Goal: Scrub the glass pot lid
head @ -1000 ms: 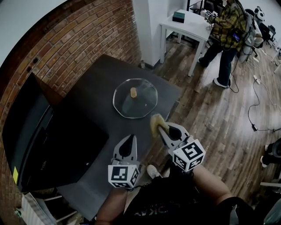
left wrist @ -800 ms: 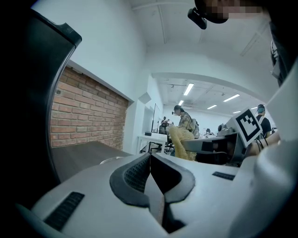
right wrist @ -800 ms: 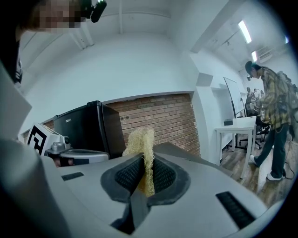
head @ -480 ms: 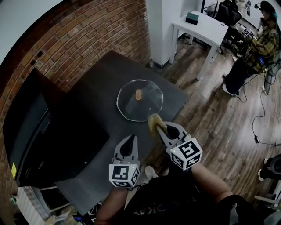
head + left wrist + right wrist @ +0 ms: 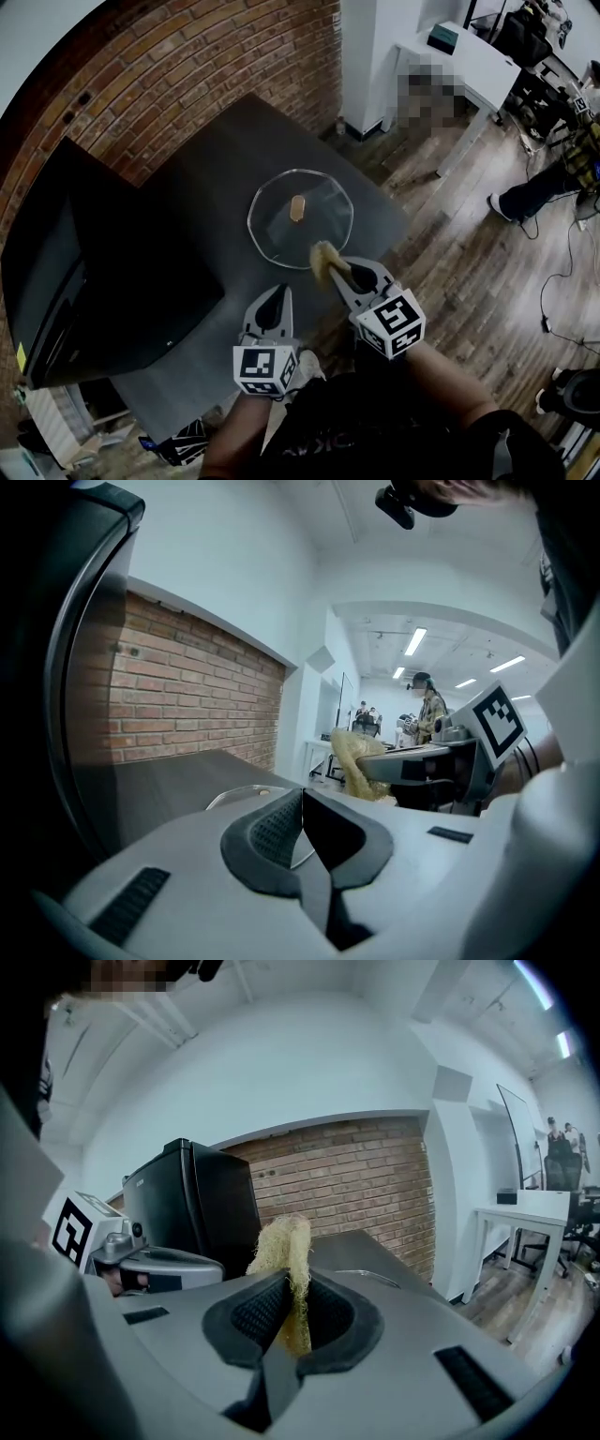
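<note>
Right gripper (image 5: 339, 272) pinches a yellowish fibrous scrubber (image 5: 323, 259) tight between its jaws, the pad at the near rim of the glass pot lid (image 5: 281, 230), which lies flat on the dark table (image 5: 202, 187). Left gripper (image 5: 272, 302) hangs just beside it, jaws pressed together on nothing.

I see a clear glass lid (image 5: 307, 232) with tan knob (image 5: 297, 207), straw-yellow scrubber (image 5: 323, 259), dark grey table (image 5: 216, 178), red-brown brick wall (image 5: 187, 75).
</note>
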`<act>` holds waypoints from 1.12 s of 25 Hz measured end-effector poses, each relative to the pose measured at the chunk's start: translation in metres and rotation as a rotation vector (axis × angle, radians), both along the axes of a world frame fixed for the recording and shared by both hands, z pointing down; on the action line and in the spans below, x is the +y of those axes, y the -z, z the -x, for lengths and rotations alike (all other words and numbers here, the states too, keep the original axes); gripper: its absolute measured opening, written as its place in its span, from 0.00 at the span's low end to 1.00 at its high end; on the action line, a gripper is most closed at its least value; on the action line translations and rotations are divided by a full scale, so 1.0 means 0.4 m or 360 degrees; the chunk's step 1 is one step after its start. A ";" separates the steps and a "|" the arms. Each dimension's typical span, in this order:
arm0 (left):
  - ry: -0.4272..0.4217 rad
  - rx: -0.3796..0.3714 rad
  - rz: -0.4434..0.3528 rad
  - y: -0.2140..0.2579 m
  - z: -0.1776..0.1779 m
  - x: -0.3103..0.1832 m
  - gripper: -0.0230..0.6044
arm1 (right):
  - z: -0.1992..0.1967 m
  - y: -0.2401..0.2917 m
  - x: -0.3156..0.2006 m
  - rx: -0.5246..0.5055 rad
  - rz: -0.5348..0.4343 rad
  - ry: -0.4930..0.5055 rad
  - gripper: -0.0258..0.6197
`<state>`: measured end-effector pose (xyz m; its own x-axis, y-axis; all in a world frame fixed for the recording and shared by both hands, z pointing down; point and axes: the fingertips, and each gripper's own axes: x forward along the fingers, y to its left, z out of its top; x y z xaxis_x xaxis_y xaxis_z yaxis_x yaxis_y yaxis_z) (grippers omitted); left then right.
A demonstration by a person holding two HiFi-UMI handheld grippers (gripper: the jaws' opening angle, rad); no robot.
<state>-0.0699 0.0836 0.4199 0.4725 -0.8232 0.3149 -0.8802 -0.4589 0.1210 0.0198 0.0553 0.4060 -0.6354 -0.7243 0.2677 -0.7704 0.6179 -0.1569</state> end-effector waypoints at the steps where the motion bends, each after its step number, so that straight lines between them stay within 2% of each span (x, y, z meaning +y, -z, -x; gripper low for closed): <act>1: 0.0018 -0.0004 0.0009 -0.007 -0.006 -0.010 0.09 | -0.003 -0.006 -0.011 0.0008 0.0004 0.0024 0.11; 16: 0.0329 -0.0083 0.0105 -0.096 -0.080 -0.111 0.09 | -0.033 -0.089 -0.103 0.0115 0.0046 0.0437 0.11; 24: 0.0470 -0.0144 0.0172 -0.137 -0.098 -0.121 0.09 | -0.045 -0.148 -0.121 0.0159 0.0107 0.0602 0.11; 28: 0.0499 -0.0169 0.0197 -0.152 -0.104 -0.126 0.09 | -0.042 -0.168 -0.132 0.0174 0.0131 0.0636 0.11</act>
<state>-0.0284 0.0330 0.4806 0.1622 -0.8754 0.4554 -0.9866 -0.1520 0.0591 0.0366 0.0026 0.4731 -0.8267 -0.3998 0.3958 -0.4875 0.8603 -0.1491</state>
